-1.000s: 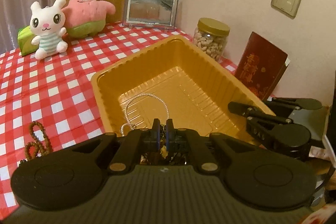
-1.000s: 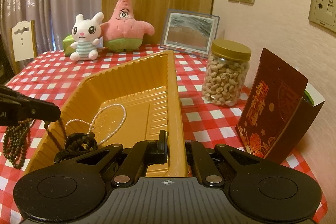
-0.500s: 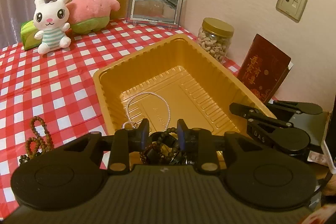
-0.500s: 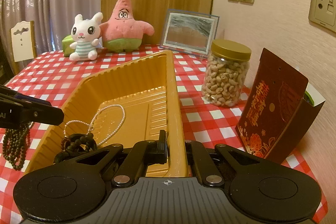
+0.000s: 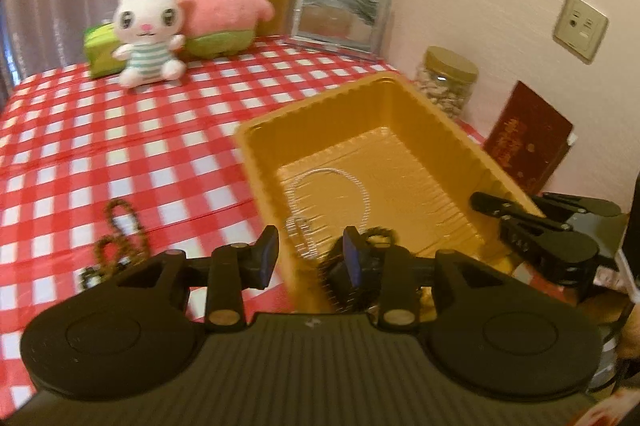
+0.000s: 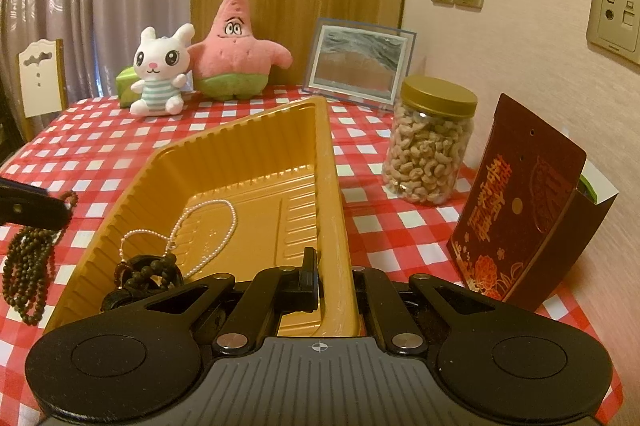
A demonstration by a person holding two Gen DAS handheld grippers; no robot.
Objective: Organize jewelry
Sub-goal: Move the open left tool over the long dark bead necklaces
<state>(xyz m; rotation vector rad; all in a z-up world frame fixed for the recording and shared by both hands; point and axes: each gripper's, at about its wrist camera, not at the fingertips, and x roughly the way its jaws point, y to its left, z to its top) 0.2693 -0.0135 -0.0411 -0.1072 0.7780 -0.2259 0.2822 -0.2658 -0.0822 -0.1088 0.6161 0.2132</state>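
Note:
A gold plastic tray sits on the red checked tablecloth. In it lie a white pearl necklace and a dark bead bracelet at the near corner. My left gripper is open and empty, over the tray's near left rim. A brown bead string lies on the cloth left of the tray. My right gripper is shut on the tray's near right rim.
A white bunny plush, a pink starfish plush and a picture frame stand at the back. A jar of cashews and a dark red box stand right of the tray by the wall.
My left gripper opened and let the dark bead bracelet drop into the tray, then drew back to the left. The right gripper has stayed on the tray rim.

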